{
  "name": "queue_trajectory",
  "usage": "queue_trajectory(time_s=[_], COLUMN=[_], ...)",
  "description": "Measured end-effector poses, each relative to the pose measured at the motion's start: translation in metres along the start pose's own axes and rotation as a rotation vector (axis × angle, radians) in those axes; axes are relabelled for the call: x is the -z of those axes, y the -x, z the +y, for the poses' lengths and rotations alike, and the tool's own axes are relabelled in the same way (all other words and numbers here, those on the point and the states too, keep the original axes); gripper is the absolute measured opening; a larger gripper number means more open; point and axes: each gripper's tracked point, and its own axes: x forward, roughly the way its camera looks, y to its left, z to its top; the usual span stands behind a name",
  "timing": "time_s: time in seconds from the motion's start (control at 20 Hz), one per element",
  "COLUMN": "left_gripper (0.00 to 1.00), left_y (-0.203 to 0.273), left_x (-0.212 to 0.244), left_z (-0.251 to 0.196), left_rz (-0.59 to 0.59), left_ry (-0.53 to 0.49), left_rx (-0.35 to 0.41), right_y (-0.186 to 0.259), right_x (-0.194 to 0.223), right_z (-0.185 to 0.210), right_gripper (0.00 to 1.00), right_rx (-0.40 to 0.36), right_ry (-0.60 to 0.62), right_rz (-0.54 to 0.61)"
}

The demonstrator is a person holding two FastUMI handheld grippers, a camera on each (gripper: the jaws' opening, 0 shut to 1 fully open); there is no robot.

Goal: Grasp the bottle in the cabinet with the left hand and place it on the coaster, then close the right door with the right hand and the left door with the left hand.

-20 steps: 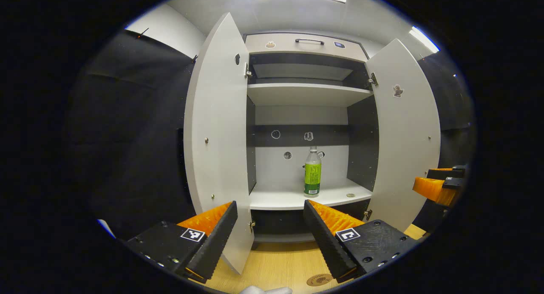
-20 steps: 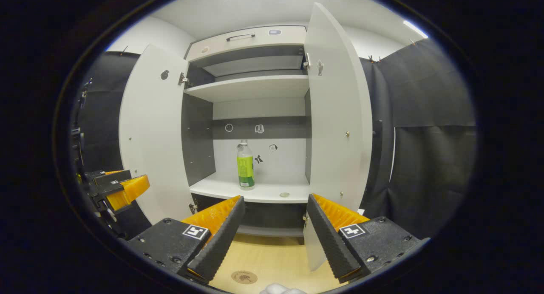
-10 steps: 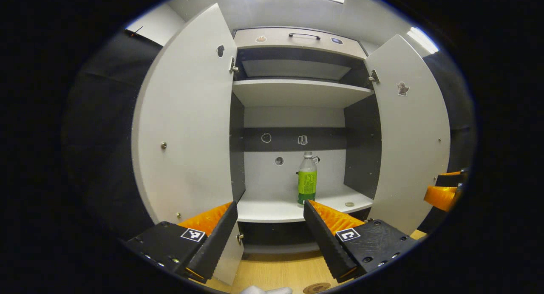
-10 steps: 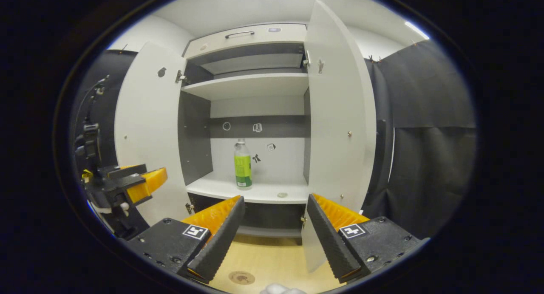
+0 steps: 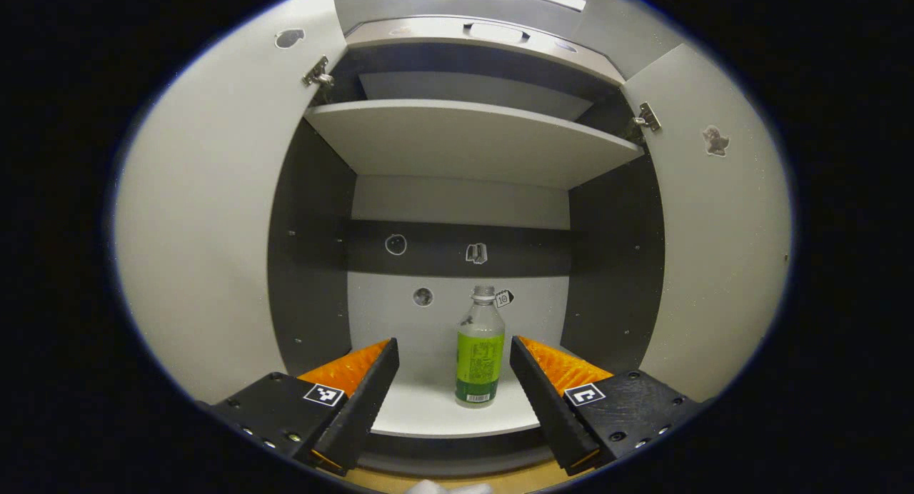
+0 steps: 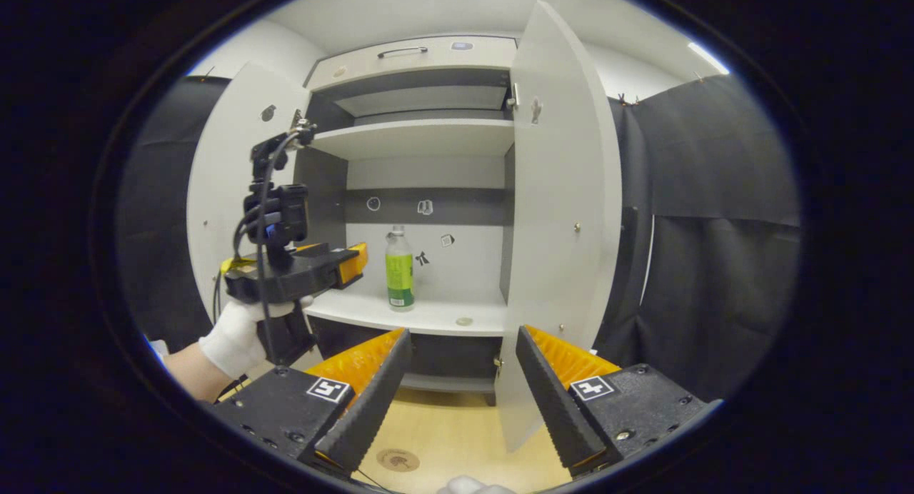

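A clear bottle [image 5: 480,358] with a green label stands upright on the cabinet's lower shelf [image 5: 421,412]. My left gripper [image 5: 452,343] is open just short of the shelf's front edge, the bottle ahead between its fingers and nearer the right one, untouched. In the right gripper view a gloved hand [image 6: 239,340] holds the left gripper [image 6: 355,260] a little left of the bottle [image 6: 400,269]. My right gripper [image 6: 463,333] is open and holds nothing, back from the cabinet. A round brown coaster [image 6: 398,459] lies on the wooden surface [image 6: 457,437] below it.
Both pale doors stand open: the left door [image 6: 228,194] and the right door [image 6: 560,208], whose lower edge hangs near my right gripper's right finger. An upper shelf [image 5: 471,140] spans the cabinet. A small round disc [image 6: 464,321] lies on the lower shelf.
My left gripper has moved forward and up toward the cabinet, so the bottle now sits between its open fingers. The right gripper has barely moved.
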Motion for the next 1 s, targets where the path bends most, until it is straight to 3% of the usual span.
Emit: queue_trajectory(time_s=[0.35,0.65,0.85,0.95,1.0], left_gripper=[0.96,0.96,0.96,0.8,0.77], left_y=[-0.075,-0.106,-0.119,-0.115,-0.111], left_x=[0.031,0.052,0.063,0.061,0.057], left_z=[-0.024,-0.013,-0.011,-0.002,-0.004], left_rz=[0.026,0.055,0.089,0.095,0.091], left_ry=[-0.001,-0.02,0.018,-0.017,-0.022], left_rx=[-0.024,-0.078,-0.065,-0.098,-0.094], right_y=[0.008,0.016,0.019,0.021,0.021], right_x=[0.007,0.015,0.017,0.016,0.016], right_z=[-0.01,-0.013,-0.011,-0.01,-0.01], right_gripper=[0.97,0.98,0.98,0.96,0.98], right_rx=[0.046,0.055,0.052,0.052,0.051], right_ry=[0.003,0.004,-0.01,-0.017,-0.021], right_rz=[0.057,0.108,0.119,0.118,0.118])
